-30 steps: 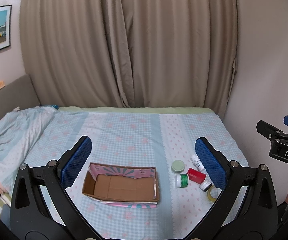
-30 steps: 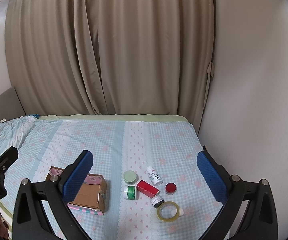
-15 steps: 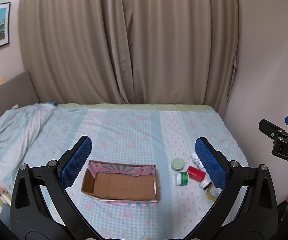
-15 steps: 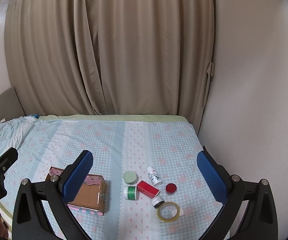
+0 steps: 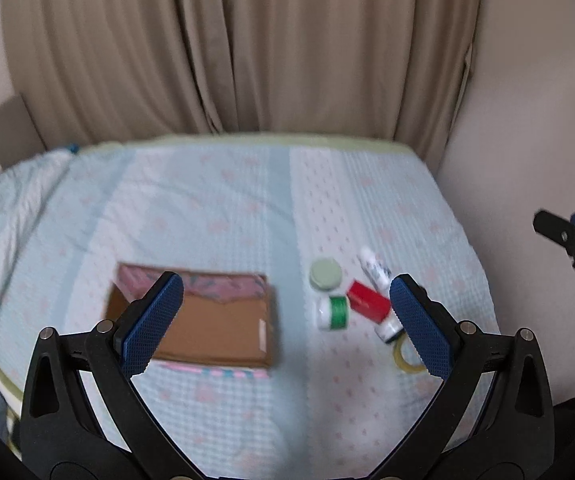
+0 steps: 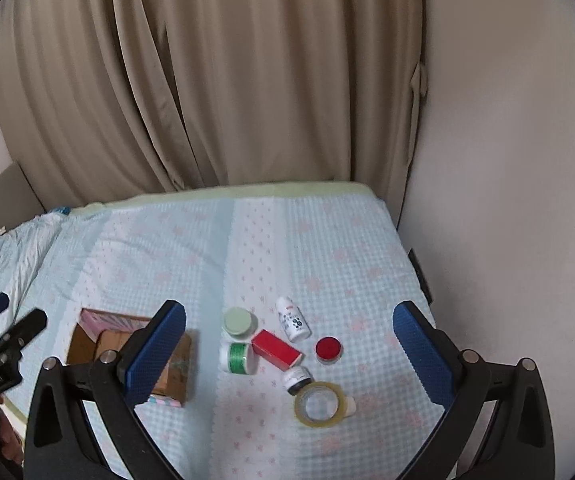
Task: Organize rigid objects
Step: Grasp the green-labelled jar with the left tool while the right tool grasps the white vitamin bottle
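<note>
Though near hand-held gripper (image 6: pixel 289 354), red box (image 6: pixel 276 349) untouched.

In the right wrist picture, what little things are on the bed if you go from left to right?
Cardboard box → pale green lid jar → red box → red-lidded jar.

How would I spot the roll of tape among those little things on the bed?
Start at the open cardboard box on the bed, then look right to the cluster of small containers. The tape roll lies flat at its near edge: the only yellowish, see-through ring.
</note>
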Demonstrator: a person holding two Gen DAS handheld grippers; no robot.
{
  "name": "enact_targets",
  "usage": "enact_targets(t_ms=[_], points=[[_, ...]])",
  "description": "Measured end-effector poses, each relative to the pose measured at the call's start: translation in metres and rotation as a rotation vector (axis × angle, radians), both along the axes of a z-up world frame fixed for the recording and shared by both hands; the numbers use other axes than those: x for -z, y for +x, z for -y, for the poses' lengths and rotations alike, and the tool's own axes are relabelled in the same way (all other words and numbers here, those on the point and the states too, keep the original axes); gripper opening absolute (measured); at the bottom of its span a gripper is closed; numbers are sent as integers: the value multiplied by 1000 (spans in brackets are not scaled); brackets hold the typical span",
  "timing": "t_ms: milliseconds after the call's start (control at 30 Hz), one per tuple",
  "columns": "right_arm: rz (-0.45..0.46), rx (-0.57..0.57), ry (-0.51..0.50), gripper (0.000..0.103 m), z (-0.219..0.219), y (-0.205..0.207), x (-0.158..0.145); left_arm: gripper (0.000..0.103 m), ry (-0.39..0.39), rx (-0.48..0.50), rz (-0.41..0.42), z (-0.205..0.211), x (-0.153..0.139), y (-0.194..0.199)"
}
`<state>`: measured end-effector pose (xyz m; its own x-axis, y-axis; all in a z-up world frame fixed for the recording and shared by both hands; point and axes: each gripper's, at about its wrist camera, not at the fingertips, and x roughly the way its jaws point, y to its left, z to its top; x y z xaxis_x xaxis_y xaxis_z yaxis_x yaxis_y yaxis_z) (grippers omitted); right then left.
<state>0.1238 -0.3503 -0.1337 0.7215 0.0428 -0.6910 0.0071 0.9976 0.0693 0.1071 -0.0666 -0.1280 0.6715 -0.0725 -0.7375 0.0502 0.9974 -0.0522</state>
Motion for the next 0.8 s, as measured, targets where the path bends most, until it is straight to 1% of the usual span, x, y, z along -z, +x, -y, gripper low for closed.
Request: enact_targets(t_ms=[133, 233, 400, 500, 567, 600, 733, 800], points=[[-57, -28, 0, 103, 24, 38, 38, 102, -23, -2, -87, 26, 47, 21], [-99, -49, -12, 103, 33, 67, 71, 102, -41, -10, -146, 40, 85, 41], [-158, -113, 2, 103, 41, 114, 126, 102, -45, -16, -223, 63, 154, 78], [-180, -179, -10, 103, 35, 146, 163, 102, -45, -15, -256, 74, 196, 97], [-198, -219, -7, 103, 31, 165, 185, 100, -45, -13, -281, 82, 222, 108], [-214, -241, -5, 103, 28, 177, 200, 99, -46, -13, -294, 86, 238, 114], [-273, -296, -15, 103, 13, 213, 248, 97, -55, -30, -342, 98, 285, 134], [-319, -331, -14, 100, 5, 229, 275, 96, -49, -42, -362, 103, 305, 141]])
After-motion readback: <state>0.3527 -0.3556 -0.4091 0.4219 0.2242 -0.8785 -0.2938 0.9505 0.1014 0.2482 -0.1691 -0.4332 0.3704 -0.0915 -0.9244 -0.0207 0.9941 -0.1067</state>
